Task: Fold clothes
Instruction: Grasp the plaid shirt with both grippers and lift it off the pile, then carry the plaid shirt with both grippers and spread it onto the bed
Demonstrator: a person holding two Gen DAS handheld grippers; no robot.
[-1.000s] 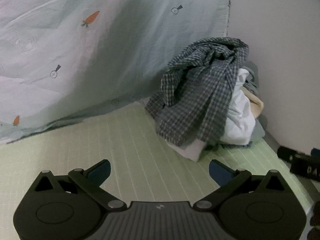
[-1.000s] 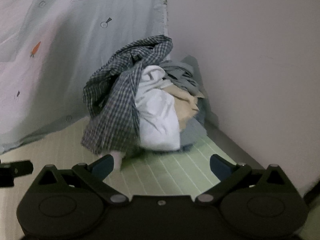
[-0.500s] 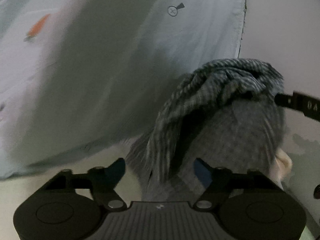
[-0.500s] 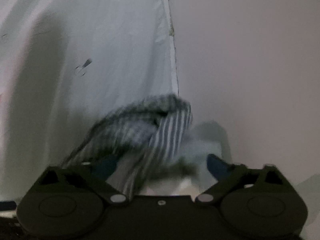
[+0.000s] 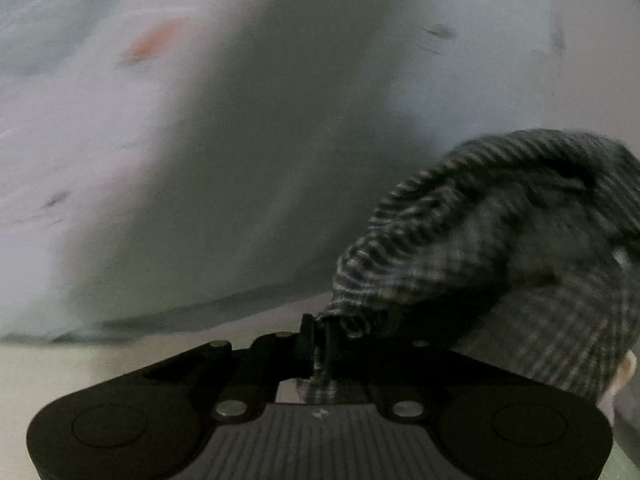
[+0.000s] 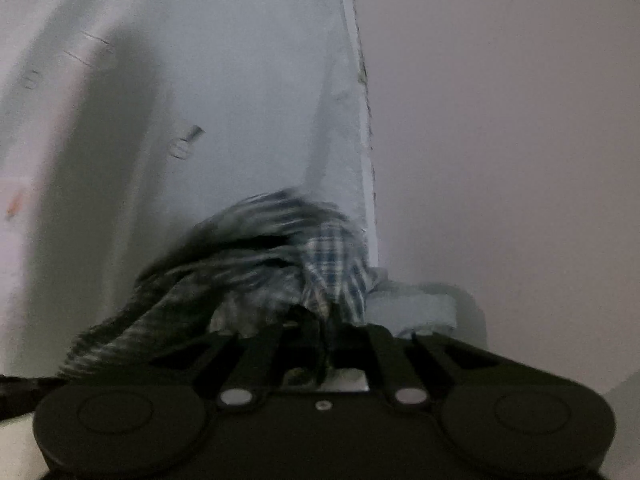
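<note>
A dark checked shirt (image 5: 500,248) lies bunched on top of a clothes pile in the corner. My left gripper (image 5: 319,344) is shut on a fold at the shirt's left edge; checked cloth shows between its jaws. In the right wrist view the same shirt (image 6: 280,256) fills the centre. My right gripper (image 6: 320,340) is shut on the shirt's cloth close to the lens. A pale grey-blue garment (image 6: 412,308) lies just right of it. Both views are blurred.
A pale sheet with small carrot prints (image 5: 160,120) hangs behind the pile, and shows in the right wrist view (image 6: 220,100). A plain wall (image 6: 500,140) stands at the right. A pale surface (image 5: 80,364) lies below.
Both grippers moved from open above the mat into the pile and closed on the checked shirt. The pile now fills the lower part of both views.
</note>
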